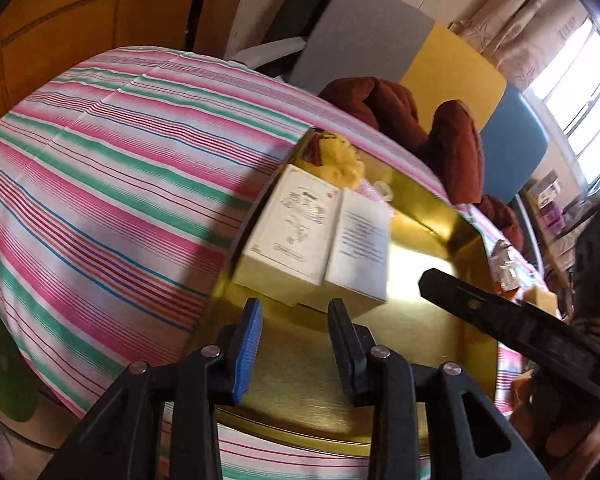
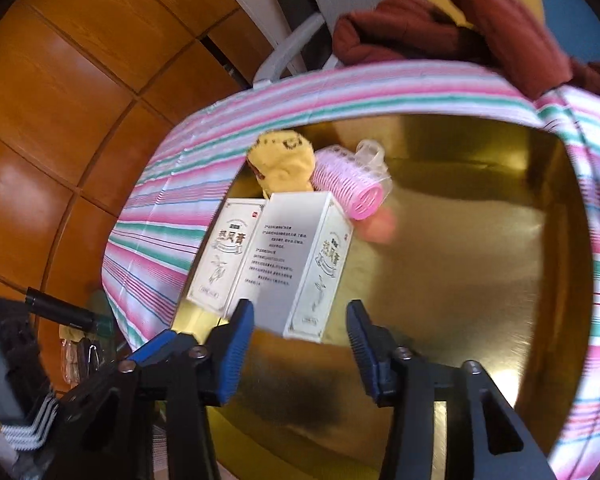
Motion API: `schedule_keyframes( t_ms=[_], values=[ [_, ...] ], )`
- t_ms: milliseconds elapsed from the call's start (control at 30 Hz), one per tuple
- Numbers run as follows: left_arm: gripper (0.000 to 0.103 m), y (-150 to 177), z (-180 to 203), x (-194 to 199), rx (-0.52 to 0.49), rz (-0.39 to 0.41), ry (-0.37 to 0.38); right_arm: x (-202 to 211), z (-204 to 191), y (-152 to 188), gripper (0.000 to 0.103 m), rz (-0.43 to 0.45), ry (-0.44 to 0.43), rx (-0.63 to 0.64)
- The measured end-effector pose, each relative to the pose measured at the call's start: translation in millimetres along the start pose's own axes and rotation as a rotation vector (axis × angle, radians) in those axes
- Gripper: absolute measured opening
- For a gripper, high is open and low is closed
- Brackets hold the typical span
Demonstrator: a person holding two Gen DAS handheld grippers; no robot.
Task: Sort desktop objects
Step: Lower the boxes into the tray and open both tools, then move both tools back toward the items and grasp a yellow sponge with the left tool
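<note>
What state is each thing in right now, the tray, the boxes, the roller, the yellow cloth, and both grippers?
gold tray: on the striped cloth, partly filled
two white boxes: closed, side by side in the tray
pink hair roller: lying on its side in the tray
yellow cloth: crumpled in the tray's corner
left gripper: empty
right gripper: open, empty

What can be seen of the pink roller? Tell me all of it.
The pink roller is a ridged, hollow plastic-looking cylinder, lying on its side in the gold tray with its open end facing the camera. A clear clip sits over its far end. It lies beside the yellow cloth and just behind the white box; contact with either is unclear. No fingers touch it.
</note>
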State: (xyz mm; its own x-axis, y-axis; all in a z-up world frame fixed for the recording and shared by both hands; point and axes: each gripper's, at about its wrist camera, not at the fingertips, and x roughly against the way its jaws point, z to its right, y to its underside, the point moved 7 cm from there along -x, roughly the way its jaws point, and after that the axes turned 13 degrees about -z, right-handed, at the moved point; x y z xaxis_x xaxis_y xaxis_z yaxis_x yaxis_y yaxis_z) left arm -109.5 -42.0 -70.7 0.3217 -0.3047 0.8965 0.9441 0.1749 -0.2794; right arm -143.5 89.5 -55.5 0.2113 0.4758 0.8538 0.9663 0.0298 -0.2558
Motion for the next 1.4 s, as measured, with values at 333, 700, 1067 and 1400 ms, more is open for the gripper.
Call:
schedule_keyframes(
  t_ms=[333,700,1067,1400],
  values=[
    [0.039,27.3,64.8,7.8,-0.167,0.01,0.053,78.5,11.1,36.9,0.08,0.127,0.093,0.097],
    [0.04,64.2,140.6,-11.5,-0.332,-0.048,0.11,162.9,120.9,91.2,0.08,0.233,0.327,-0.009],
    [0.041,94.6,211.0,-27.8,-0.49,-0.08,0.095,245.2,251.4,122.8,0.087,0.448,0.468,-0.201],
    [0.041,95.2,237.8,-39.8,-0.498,-0.071,0.086,215.4,288.1,140.0,0.088,0.279,0.188,-0.398]
  ],
)
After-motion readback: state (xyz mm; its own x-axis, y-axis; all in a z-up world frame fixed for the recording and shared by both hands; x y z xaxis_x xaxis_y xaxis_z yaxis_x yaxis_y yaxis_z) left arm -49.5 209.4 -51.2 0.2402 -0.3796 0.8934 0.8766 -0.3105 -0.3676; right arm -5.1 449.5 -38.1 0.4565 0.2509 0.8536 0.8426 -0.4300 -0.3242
